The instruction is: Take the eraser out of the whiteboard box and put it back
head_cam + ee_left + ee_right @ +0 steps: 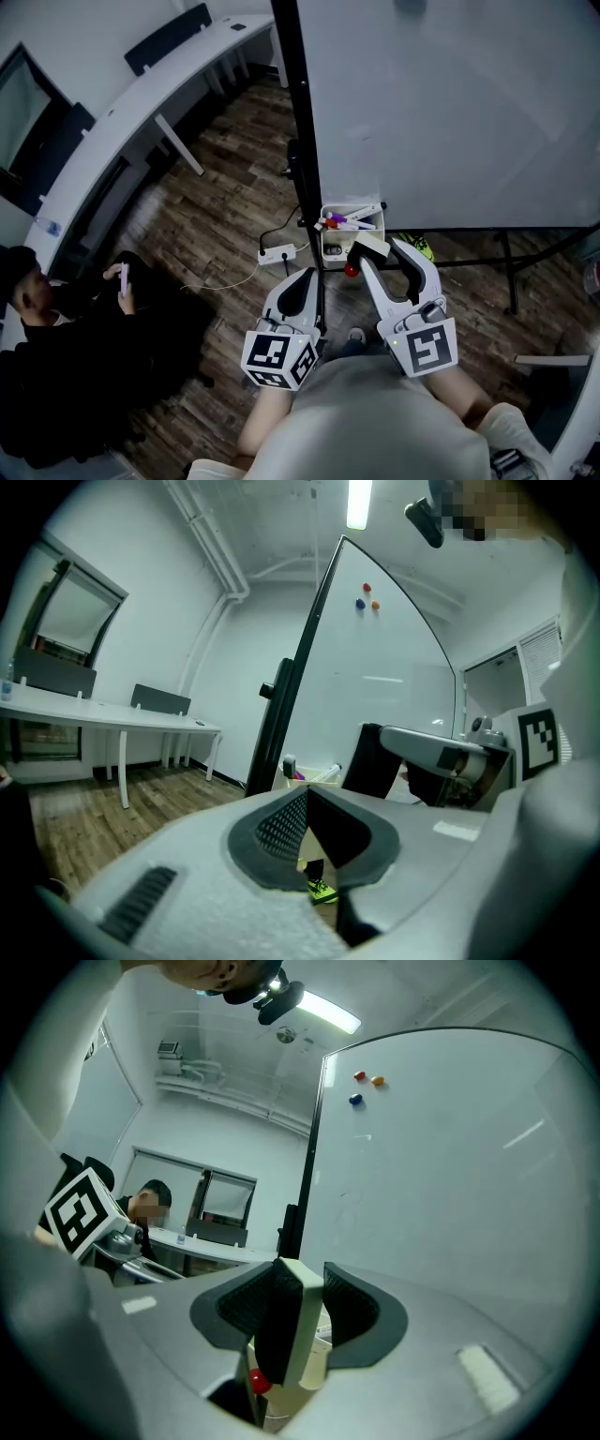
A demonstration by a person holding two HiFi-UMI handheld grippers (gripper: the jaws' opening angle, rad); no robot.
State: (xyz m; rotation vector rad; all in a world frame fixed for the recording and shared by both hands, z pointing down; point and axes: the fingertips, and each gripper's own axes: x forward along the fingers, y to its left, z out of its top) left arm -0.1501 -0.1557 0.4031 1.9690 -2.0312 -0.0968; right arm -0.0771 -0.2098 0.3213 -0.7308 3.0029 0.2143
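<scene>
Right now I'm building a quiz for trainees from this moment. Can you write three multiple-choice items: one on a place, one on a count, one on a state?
1. Where is the eraser?
A. in the box
B. in the left gripper
C. between the right gripper's jaws

2. How many magnets are on the whiteboard?
A. one
B. three
C. six

3. How is the left gripper?
A. shut and empty
B. shut on the eraser
C. wide open

Answers:
1 C: the right gripper's pads clamp the eraser, outside the box.
2 B: a red, an orange and a blue one sit high on the whiteboard.
3 A: its jaws meet at the tips with nothing between them.
</scene>
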